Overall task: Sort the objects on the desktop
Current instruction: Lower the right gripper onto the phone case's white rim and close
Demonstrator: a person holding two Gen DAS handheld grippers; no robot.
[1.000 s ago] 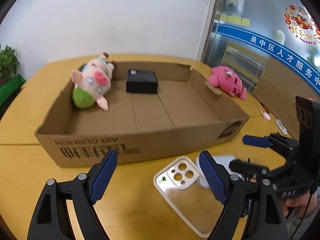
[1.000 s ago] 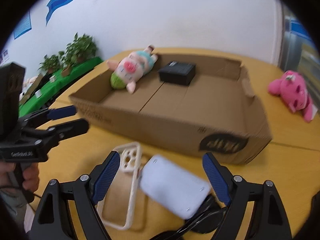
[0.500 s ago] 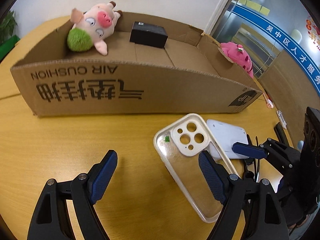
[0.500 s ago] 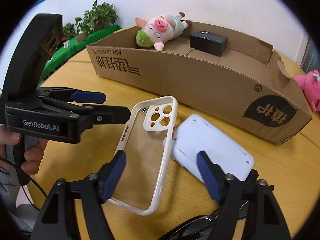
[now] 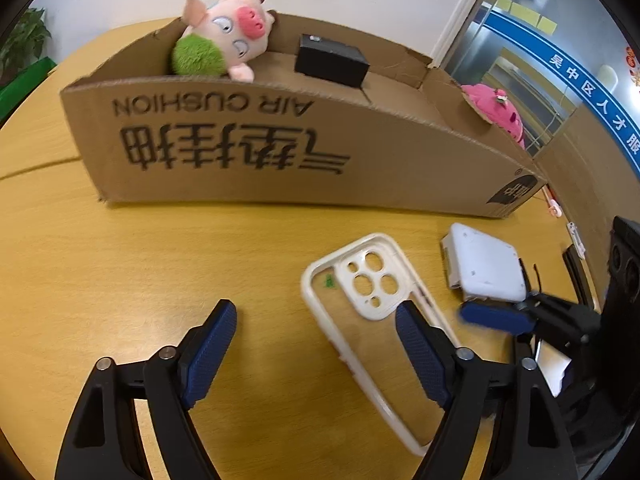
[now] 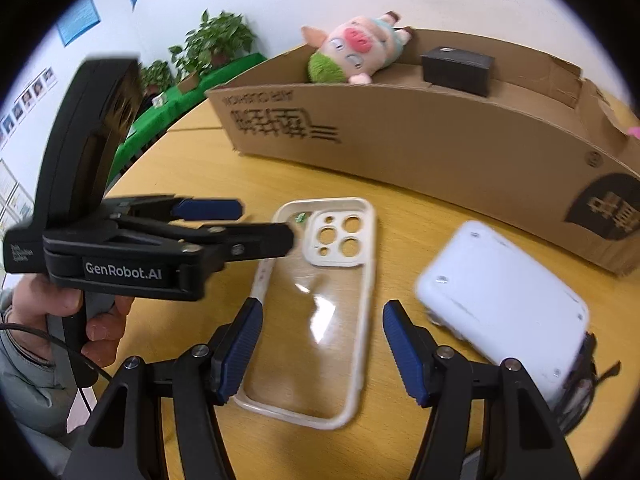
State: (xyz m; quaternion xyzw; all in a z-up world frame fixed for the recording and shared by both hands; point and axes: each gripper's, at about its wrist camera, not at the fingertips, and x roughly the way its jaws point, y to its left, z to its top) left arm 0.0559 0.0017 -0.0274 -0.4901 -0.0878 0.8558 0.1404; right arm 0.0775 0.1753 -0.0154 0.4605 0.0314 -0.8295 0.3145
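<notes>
A clear phone case (image 5: 372, 312) with a cream rim lies flat on the wooden table; it also shows in the right wrist view (image 6: 320, 304). A white flat device (image 5: 484, 268) lies to its right, seen too in the right wrist view (image 6: 504, 300). My left gripper (image 5: 316, 344) is open and empty, low over the table just left of the case. My right gripper (image 6: 322, 344) is open, its fingers straddling the case's near end. A cardboard box (image 5: 280, 152) behind holds a pig plush (image 5: 224, 48) and a black box (image 5: 332, 60).
A pink plush (image 5: 496, 112) lies on the table behind the box's right end. Black cables (image 6: 580, 392) lie under the white device. Potted plants (image 6: 212, 48) stand off the table's far left. A pen (image 5: 552, 204) lies at the right edge.
Both grippers have dropped lower and closer to the table. The right gripper has shifted left from the white device to over the phone case. Nothing was grasped.
</notes>
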